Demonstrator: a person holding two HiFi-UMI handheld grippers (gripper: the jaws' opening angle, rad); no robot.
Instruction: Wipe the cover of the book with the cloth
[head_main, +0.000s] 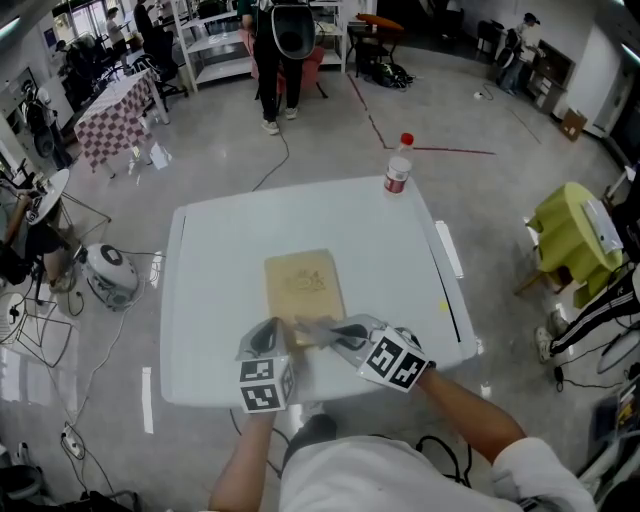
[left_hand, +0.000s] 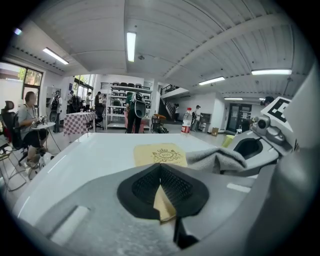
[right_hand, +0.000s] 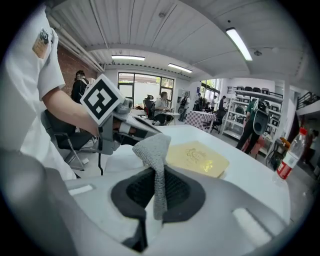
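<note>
A tan book (head_main: 304, 285) with a gold emblem lies flat in the middle of the white table (head_main: 210, 300). My left gripper (head_main: 280, 338) is at the book's near edge, shut on that edge; a tan wedge shows between its black pads (left_hand: 172, 187). My right gripper (head_main: 338, 334) is beside it on the right, shut on a grey cloth (head_main: 315, 329). The cloth (right_hand: 156, 155) stands up from the jaws and droops over the book's near end. In the left gripper view the cloth (left_hand: 216, 159) lies right of the book (left_hand: 160, 154).
A plastic bottle (head_main: 398, 168) with a red cap stands at the table's far right corner. A person (head_main: 280, 50) stands beyond the table. A yellow-green seat (head_main: 570, 235) is off to the right, and cables and a fan (head_main: 108, 272) lie on the floor at the left.
</note>
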